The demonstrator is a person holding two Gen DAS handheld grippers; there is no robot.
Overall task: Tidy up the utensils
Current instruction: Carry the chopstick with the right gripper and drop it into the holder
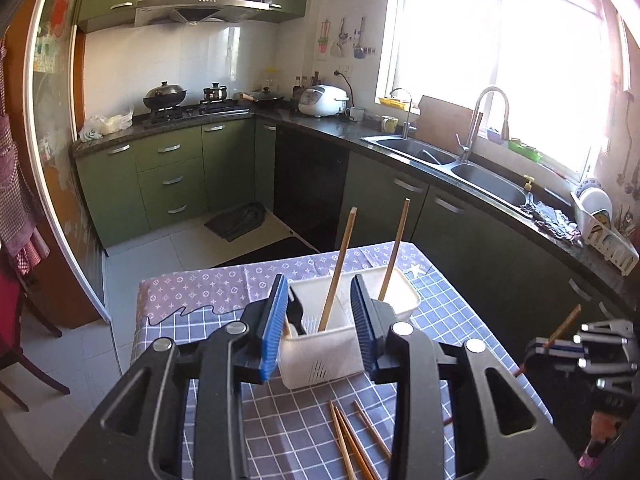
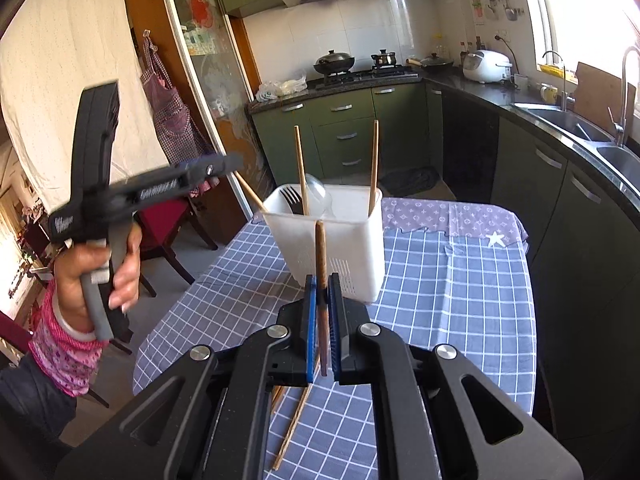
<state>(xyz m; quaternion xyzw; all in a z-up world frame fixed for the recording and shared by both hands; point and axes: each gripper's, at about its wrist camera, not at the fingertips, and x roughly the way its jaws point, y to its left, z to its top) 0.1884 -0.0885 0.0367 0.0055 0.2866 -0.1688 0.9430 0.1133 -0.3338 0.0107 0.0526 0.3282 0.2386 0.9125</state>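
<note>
A white utensil holder (image 1: 320,344) (image 2: 332,248) stands on the checked tablecloth. Two wooden chopsticks (image 1: 340,268) (image 2: 300,168) stand upright in it, beside a black fork (image 2: 293,200) and a clear spoon (image 2: 316,192). My left gripper (image 1: 320,320) is open and empty, just above the holder's near side. My right gripper (image 2: 322,312) is shut on a dark wooden chopstick (image 2: 321,272), held upright in front of the holder; it also shows at the right edge of the left wrist view (image 1: 560,346). Several loose chopsticks (image 1: 352,436) (image 2: 292,428) lie on the cloth.
The table (image 2: 452,280) is narrow, with its far end covered in purple cloth. A dark counter with a double sink (image 1: 472,168) runs along the right. A red chair (image 2: 168,224) stands left of the table. Green cabinets (image 1: 180,176) and a stove are at the back.
</note>
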